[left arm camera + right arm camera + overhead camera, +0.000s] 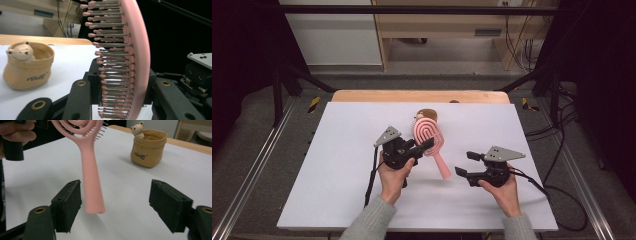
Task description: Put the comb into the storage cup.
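The left gripper (424, 145) has its jaws clamped on the head of a pink hairbrush (430, 135); in the left gripper view the brush's pink back (140, 62) runs upright between the two jaws, with its pink-tipped bristles pointing toward the jaw on the left of that view. The brush is lifted off the surface, its handle (441, 164) slanting down and away from those jaws toward the right gripper (467, 164).

The right gripper's jaws stand wide apart and press on nothing. In the right gripper view the handle (92, 182) hangs between them, close to the jaw on the left of that view, though whether it touches that pad cannot be told; it is well clear of the other jaw, and its rounded end hovers above the white surface (120, 202).

Beyond both pairs of jaws, past the brush head, a small tan pouch-shaped holder (148, 147) sits upright on the surface, with a little cream bear figure (138, 129) perched at its rim. Its mouth is open; in the left gripper view the part of the inside (41, 53) that shows holds nothing, and the bottom is hidden.
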Demonstrator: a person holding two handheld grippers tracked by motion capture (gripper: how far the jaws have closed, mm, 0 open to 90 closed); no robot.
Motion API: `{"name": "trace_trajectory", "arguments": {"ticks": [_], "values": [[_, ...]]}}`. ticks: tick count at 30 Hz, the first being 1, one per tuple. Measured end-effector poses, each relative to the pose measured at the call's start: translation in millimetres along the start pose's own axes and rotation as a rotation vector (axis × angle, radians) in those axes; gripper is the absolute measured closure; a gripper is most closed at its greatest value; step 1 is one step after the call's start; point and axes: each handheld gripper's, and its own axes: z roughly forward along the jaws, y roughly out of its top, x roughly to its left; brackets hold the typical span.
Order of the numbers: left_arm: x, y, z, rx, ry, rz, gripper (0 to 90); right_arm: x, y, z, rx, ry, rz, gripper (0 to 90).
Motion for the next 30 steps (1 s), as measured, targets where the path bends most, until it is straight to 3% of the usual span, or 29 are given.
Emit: {"name": "trace_trajectory", "arguments": {"ticks": [6,11,19,30], "values": [[4.6,7.3,-8.6,-0.010,0.013,0.005,63.1,-9.2,-6.4,-4.6,-0.002,-0.045,0.027,13.4],[8.0,15.3,-16.5,-0.023,0.020,0.013,63.1,-15.5,-11.3,-9.1,-0.011,-0.068,0.049,9.8],[9.7,30.2,-26.6,-0.034,0.036,0.043,63.1,-22.0,-18.0,-13.1,0.038,-0.114,0.078,1.8],[5.7,47.7,-31.4,-0.044,0.046,0.081,63.1,-29.9,-26.9,-20.3,0.067,-0.123,0.091,0.4]]}}
